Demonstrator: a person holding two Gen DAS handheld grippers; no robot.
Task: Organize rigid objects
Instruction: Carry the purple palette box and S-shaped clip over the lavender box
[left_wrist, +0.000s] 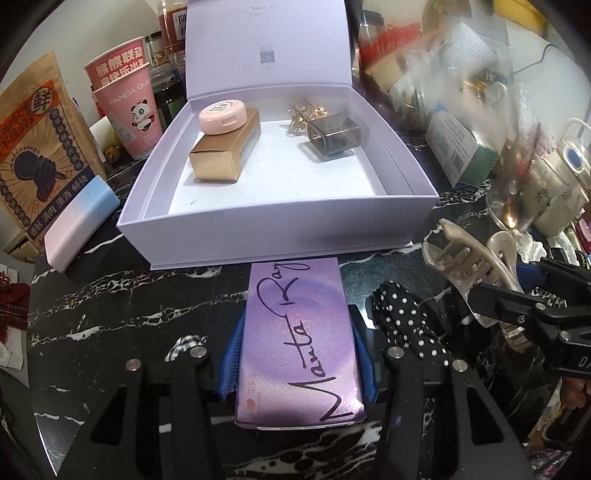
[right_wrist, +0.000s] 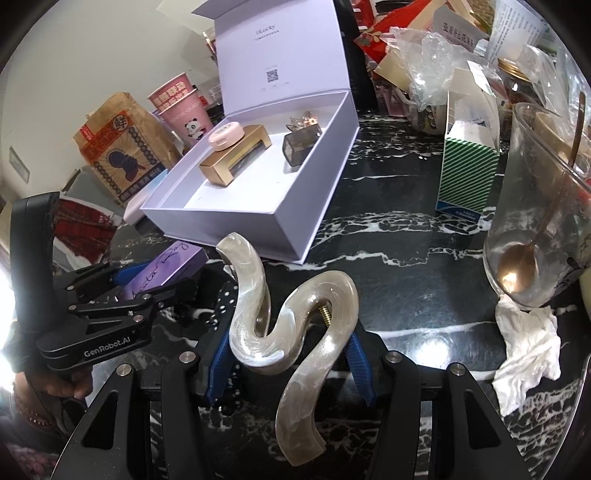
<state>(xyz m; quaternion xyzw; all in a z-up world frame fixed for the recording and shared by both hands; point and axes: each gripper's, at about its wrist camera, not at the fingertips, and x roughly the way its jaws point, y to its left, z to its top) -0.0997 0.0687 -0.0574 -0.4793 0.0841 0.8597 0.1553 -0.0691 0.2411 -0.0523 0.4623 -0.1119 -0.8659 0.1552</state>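
Left wrist view: left gripper clamps purple box just before open gift box; right gripper grips hair claw, both apparently awaiting packing.

We see a purple "Manta Ray" box lying flat between the left tongs' pads, and a pearly, wavy hair claw clamped upright in the right tongs.

Desk: black marble, white veins.
On desk: open lilac box, green-striped carton, glass cup, crumpled tissue, pink cups, snack bag.
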